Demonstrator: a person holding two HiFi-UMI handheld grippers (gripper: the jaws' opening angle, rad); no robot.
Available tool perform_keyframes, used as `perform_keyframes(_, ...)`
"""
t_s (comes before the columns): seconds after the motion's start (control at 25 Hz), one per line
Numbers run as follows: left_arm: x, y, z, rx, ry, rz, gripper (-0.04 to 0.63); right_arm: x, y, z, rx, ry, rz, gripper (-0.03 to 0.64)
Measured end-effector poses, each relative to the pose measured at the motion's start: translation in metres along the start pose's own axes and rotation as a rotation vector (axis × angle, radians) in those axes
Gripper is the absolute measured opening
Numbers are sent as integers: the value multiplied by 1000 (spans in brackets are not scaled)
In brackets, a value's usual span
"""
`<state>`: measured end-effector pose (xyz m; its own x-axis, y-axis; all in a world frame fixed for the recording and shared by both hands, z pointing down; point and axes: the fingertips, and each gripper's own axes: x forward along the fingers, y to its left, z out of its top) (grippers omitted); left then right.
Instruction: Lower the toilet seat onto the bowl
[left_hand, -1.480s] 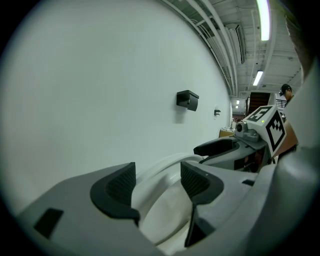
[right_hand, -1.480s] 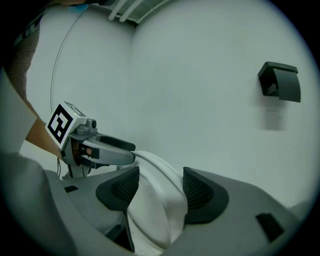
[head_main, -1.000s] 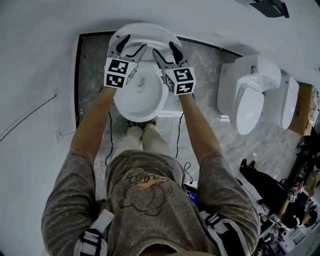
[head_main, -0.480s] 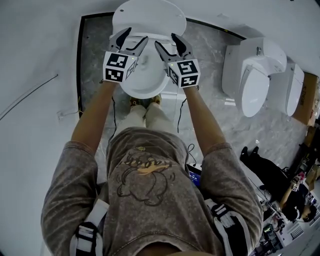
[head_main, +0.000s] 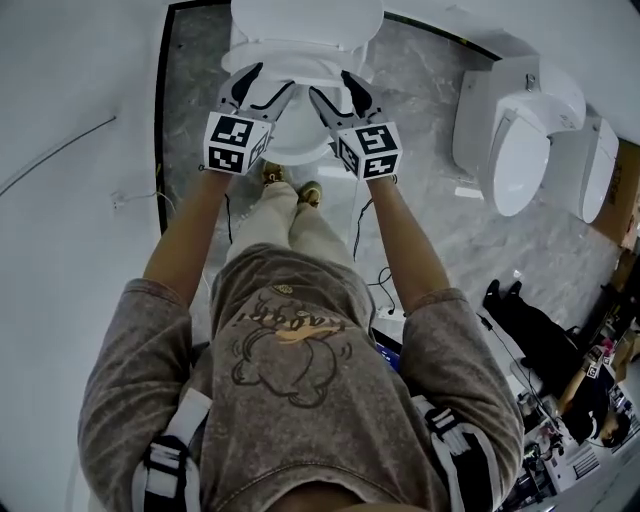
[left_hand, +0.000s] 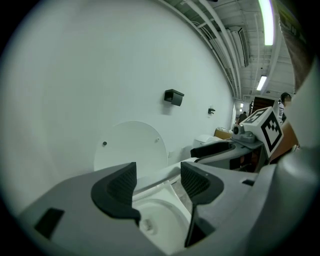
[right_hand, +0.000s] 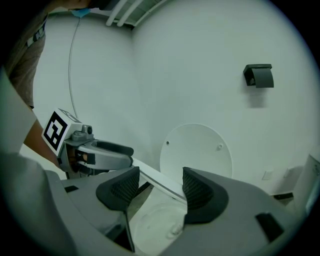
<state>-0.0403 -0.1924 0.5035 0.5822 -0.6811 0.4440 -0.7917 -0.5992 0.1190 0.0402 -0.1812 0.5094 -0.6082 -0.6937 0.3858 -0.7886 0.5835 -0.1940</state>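
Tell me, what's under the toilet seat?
Under the seat, which is not yet down, is the white bowl, and you can see down into it. The right gripper has its jaws apart, and they cover the bowl's near rim and sides.

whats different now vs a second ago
In the head view the toilet bowl has slid up the frame, while the left gripper and right gripper kept their place, so they now sit nearer its front. Unchanged: both grippers open, side by side, clamped on nothing; the seat edge passes between the right gripper's jaws, and the lid is upright.
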Motion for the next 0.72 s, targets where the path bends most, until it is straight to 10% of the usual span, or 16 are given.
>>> perform_keyframes(0.72,-51,-55,-171,-153,199,-2,259,-37,66,-168,103,233,48,270)
